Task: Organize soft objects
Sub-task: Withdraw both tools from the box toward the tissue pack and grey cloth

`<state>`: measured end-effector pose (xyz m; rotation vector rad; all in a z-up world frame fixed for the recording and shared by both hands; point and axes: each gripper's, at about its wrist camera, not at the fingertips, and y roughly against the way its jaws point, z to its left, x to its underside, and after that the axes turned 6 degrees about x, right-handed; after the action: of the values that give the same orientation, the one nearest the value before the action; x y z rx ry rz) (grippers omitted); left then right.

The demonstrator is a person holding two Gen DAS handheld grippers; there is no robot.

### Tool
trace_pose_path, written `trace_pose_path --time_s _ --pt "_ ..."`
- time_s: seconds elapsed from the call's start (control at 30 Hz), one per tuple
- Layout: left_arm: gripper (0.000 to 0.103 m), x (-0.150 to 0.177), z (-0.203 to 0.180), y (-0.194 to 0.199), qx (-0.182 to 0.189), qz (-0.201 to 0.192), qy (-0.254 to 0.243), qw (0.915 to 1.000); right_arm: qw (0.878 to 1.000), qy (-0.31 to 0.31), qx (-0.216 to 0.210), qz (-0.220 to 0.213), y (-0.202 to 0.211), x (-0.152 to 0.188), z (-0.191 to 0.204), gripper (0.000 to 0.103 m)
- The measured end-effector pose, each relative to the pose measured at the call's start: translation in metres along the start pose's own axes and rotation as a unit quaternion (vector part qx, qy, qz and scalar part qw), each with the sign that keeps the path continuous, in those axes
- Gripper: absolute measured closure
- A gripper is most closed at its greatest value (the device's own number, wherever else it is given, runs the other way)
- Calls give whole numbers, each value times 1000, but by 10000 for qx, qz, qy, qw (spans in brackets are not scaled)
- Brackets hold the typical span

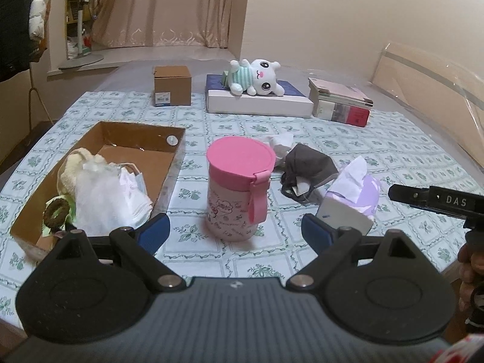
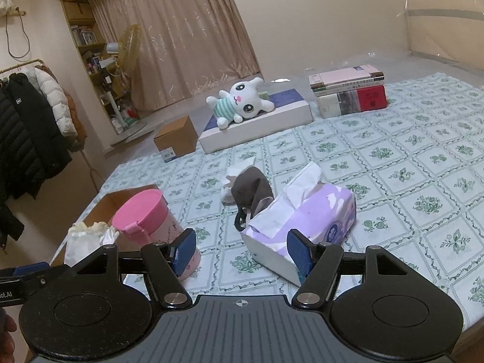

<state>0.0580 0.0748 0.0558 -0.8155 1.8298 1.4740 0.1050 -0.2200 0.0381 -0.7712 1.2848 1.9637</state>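
A: Right gripper point(image 2: 240, 249) is hovering wide open, gripping nothing. Tissue pack point(image 2: 305, 214) is lying on the bedspread point(image 2: 393, 163) just ahead, its near end between the blue pads.

B: Handling? Probably light, squashy, slick wrapper (loose tissue sticking out tears easily). Pinch across the body.

A: Left gripper point(image 1: 234, 230) is also gaping, empty, facing the pink canister point(image 1: 239, 187); cardboard box point(image 1: 133, 134) is sitting left.

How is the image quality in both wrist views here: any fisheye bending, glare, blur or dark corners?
Left wrist view: strong fisheye bending at the floral tablecloth edges, dark corner top right, pink-lidded cup slightly soft, glare on the clear plastic sheet. Right wrist view: horizon tilted, dark corners, even warm indoor light, soft shadows, purple tissue pack fairly sharp.
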Motion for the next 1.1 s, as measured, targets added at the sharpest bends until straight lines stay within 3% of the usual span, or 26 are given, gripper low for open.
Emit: trace_pose_path --time_s 0.6,1.1 --pt "11 -37 -17 -34 357 178 -728 9966 9991 390 88 148 -19 -22 -15 36" --pt "11 -52 -32 -60 626 504 -1169 9899 9944 833 103 641 -41 -44 -31 36"
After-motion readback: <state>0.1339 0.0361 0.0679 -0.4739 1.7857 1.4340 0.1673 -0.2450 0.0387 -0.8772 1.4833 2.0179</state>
